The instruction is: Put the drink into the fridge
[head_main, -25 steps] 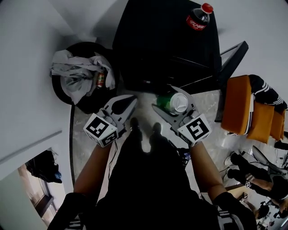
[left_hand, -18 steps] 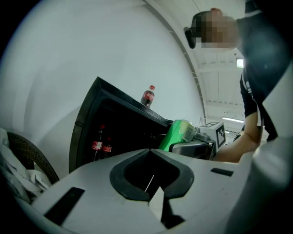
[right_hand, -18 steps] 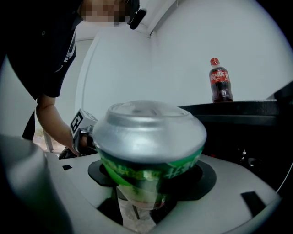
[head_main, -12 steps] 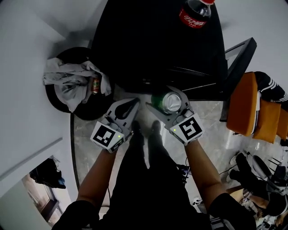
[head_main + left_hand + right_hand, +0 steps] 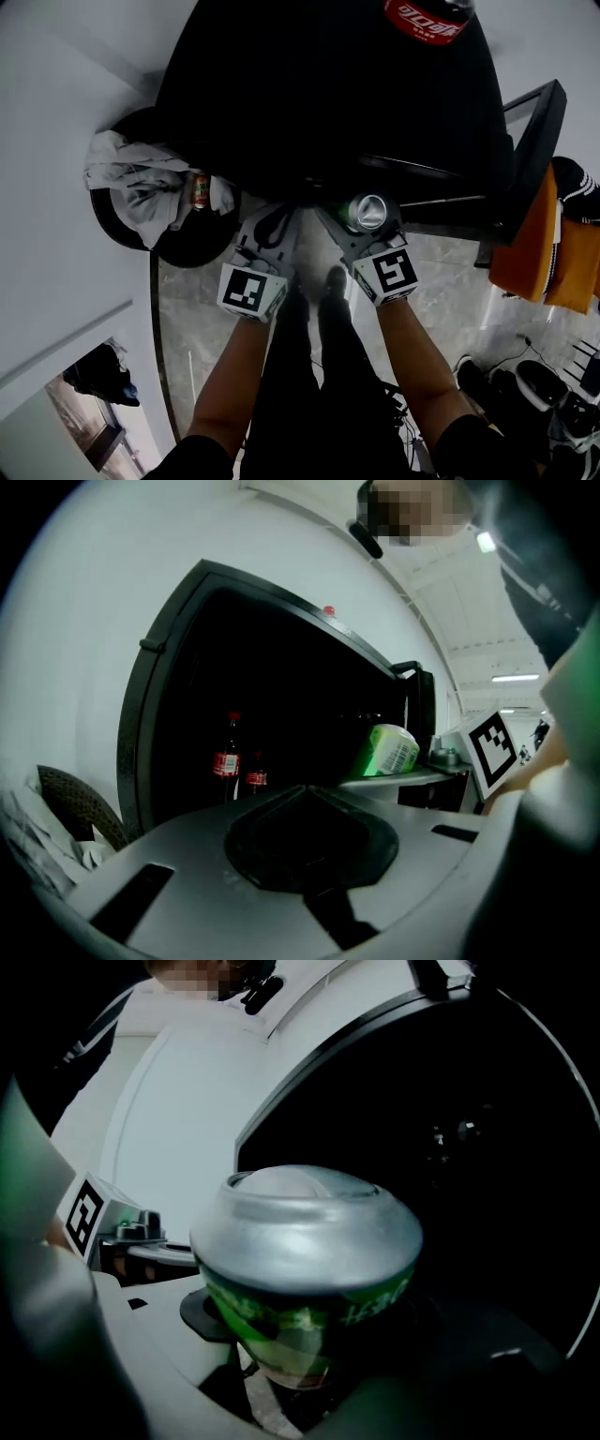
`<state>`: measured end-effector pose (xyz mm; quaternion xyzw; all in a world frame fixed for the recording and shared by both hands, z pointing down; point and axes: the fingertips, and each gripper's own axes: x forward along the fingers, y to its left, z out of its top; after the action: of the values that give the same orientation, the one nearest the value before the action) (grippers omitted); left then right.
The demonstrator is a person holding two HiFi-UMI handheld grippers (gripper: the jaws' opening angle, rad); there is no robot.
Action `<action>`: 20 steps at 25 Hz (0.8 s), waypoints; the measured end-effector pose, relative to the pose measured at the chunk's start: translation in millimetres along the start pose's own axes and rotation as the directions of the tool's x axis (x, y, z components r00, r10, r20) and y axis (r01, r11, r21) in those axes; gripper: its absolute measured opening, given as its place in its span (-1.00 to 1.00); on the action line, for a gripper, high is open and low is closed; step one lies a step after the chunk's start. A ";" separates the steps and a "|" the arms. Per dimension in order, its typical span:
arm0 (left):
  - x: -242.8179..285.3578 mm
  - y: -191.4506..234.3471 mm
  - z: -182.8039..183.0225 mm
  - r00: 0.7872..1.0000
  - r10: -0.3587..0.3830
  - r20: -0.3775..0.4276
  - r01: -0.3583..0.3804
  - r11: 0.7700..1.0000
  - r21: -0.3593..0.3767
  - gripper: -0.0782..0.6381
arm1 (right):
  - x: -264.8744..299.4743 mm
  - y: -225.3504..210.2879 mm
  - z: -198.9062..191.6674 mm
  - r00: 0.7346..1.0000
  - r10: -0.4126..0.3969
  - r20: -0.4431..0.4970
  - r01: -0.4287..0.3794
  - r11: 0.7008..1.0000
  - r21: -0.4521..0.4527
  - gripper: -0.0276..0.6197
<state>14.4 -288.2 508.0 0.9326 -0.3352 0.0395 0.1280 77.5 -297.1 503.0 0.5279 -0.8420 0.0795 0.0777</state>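
Right claw [image 5: 364, 217] is closed on green can [image 5: 309, 1241]; left claw [image 5: 272, 221] pressed together, empty. Can may be knocked loose on fridge [image 5: 328, 94] frame.

1. My can [image 5: 366, 212]: green body, silver top.
2. Fridge [image 5: 309, 94]: black.
3. Bottle [image 5: 429, 17]: red label, white lettering.
4. My left gripper [image 5: 274, 223] and right gripper [image 5: 359, 217]: grey, black-and-white square markers.

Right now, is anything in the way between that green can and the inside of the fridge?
Nothing visible is. The right gripper is shut on the green can, right at the fridge's open front, and the door is swung aside. Two cola bottles stand inside, seemingly off to the left of the can's path.
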 end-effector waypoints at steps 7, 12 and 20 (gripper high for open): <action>28.8 44.0 -20.9 0.996 0.085 0.023 -0.085 0.996 0.004 -0.75 | 34.2 -22.7 -23.9 0.995 -0.099 0.030 0.100 0.995 -0.010 0.18; 50.1 61.8 -37.4 0.994 0.106 0.022 -0.107 0.994 0.029 -0.75 | 51.9 -45.1 -37.8 0.983 -0.177 0.053 0.178 0.984 0.001 0.18; 88.7 65.1 -46.3 0.989 0.141 0.041 -0.143 0.988 0.059 -0.75 | 74.3 -72.9 -51.3 0.965 -0.257 0.051 0.257 0.966 0.011 0.18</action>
<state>42.1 -378.8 580.6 0.9105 -0.4015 0.0419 0.0897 113.6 -382.5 572.8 0.6347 -0.7680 0.0567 0.0643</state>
